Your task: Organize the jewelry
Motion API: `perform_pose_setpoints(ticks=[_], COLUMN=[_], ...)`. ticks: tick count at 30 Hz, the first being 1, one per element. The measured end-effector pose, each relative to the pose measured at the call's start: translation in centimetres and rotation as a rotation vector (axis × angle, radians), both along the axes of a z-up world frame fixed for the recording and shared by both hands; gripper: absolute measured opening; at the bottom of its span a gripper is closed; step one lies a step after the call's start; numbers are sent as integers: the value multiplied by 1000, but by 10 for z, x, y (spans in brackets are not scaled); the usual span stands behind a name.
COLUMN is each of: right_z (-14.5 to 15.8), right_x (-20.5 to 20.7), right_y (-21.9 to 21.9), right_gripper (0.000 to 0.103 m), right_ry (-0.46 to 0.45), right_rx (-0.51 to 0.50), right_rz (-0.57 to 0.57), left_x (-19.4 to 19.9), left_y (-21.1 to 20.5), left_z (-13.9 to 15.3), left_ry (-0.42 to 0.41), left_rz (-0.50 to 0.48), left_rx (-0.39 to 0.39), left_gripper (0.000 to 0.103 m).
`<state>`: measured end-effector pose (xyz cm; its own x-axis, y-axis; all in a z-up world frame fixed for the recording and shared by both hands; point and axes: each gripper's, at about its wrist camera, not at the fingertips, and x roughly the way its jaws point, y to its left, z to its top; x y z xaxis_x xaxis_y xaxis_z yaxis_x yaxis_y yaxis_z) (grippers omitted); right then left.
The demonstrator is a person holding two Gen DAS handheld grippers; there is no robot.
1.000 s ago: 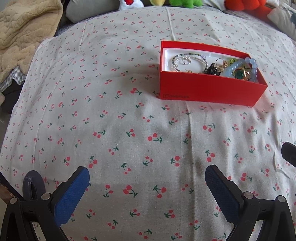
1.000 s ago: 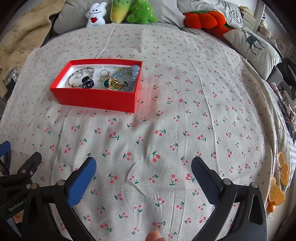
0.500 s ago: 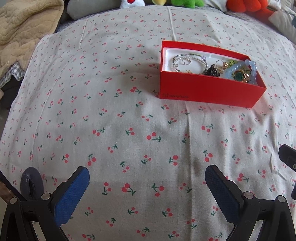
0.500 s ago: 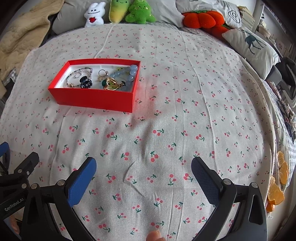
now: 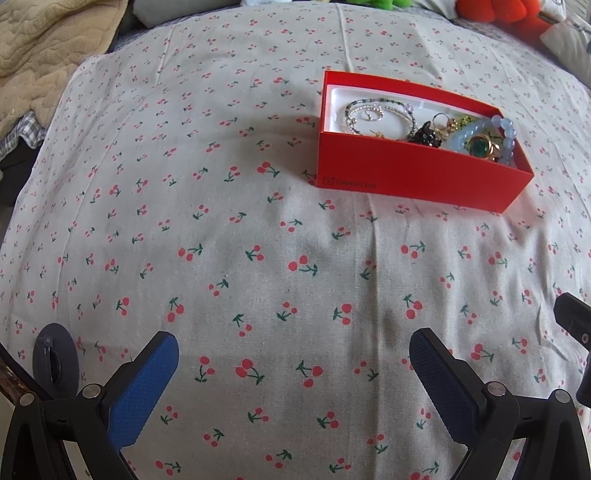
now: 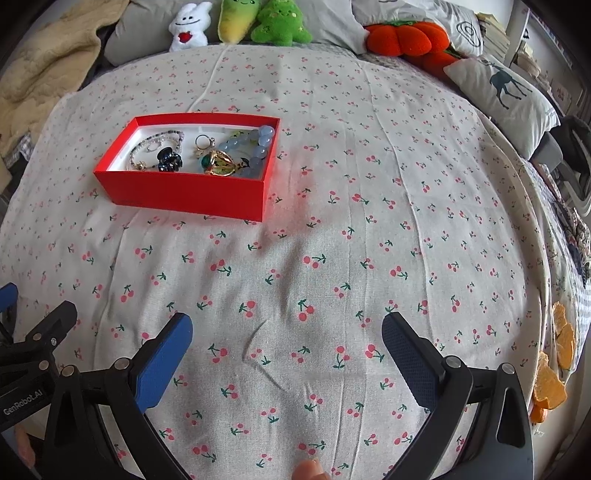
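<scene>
1. Left wrist view: the left gripper (image 5: 293, 373) fills the bottom of the frame, its two blue-padded fingers (image 5: 142, 391) spread wide apart with nothing between them, only the cherry-print cloth (image 5: 221, 206) below.
2. In the upper right of this view sits the red box (image 5: 413, 173), open at the top, resting on the cloth well apart from the gripper.
3. Inside the box, thin beaded strands (image 5: 369, 110) lie toward its left end, a dark cluster piece (image 5: 426, 137) near the middle, and a pale blue bead bracelet (image 5: 506, 129) with a gold ring set with a green stone (image 5: 482, 147) at the right end.
4. A beige quilted blanket (image 5: 40, 40) lies in the upper left corner.
5. Right wrist view: the right gripper (image 6: 288, 354) is likewise released, its fingers wide and empty over the cloth at the bottom of the frame.
6. The red box (image 6: 184, 192) stands in the upper left part of this frame, far from the fingers, with all the jewelry inside it.
7. Along the top edge are a white plush (image 6: 186, 27), a green plush (image 6: 280, 24) and an orange pumpkin cushion (image 6: 400, 37); a deer-print pillow (image 6: 504, 92) lies at the upper right.
8. Part of the left gripper's black frame shows at the lower left edge.
</scene>
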<state>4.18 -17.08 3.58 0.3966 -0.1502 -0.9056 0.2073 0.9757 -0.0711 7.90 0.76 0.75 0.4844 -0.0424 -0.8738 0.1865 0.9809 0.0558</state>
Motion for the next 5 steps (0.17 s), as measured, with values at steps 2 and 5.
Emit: perform_pose_setpoints(ticks=[2, 5], right_z=[0, -3], right_x=[1, 2], right_y=[1, 2], right_gripper=[103, 103], right_ry=[1, 4], right_rx=[-4, -5], right_rz=[4, 8], left_x=[1, 4], left_y=[0, 0], left_z=[-1, -4], left_ry=[-4, -4], left_rz=[1, -6], left_rx=[5, -5], left_gripper=[103, 103])
